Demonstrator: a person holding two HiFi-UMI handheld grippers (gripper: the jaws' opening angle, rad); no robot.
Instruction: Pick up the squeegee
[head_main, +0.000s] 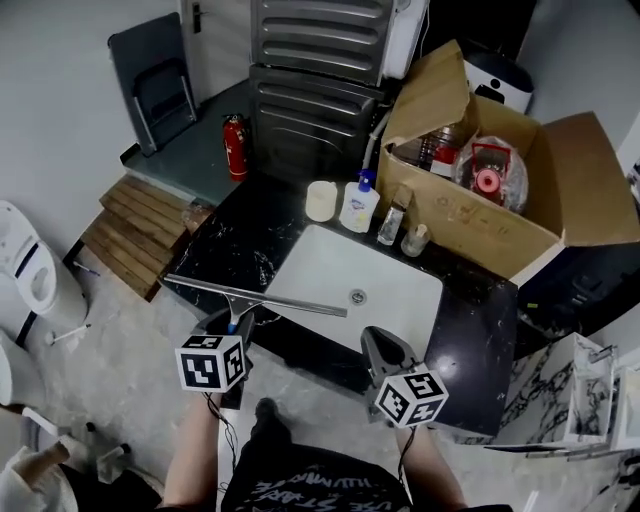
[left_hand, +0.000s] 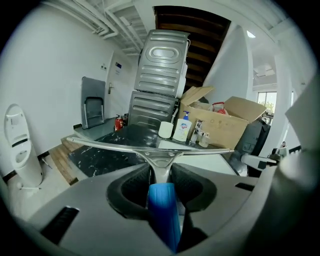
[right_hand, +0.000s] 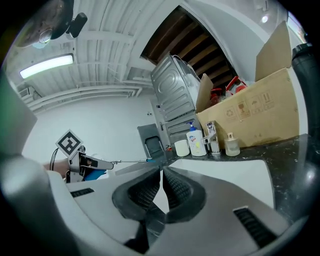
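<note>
The squeegee (head_main: 255, 296) has a long metal blade and a blue handle (left_hand: 163, 210). It hangs in the air over the front left edge of the black counter (head_main: 225, 250), blade level and crosswise. My left gripper (head_main: 232, 324) is shut on the blue handle, and in the left gripper view (left_hand: 160, 174) the metal neck rises between its pads. My right gripper (head_main: 374, 340) floats in front of the white sink (head_main: 400, 300), jaws shut with nothing between them (right_hand: 161, 178). The right gripper view shows the squeegee (right_hand: 127, 162) edge-on at the left.
Behind the sink stand a white cup (head_main: 321, 200), a soap bottle (head_main: 358, 206), a faucet (head_main: 392, 224) and a small glass bottle (head_main: 415, 240). An open cardboard box (head_main: 500, 215) fills the back right. A fire extinguisher (head_main: 236, 147), wooden pallet (head_main: 130, 232) and toilet (head_main: 25, 272) lie left.
</note>
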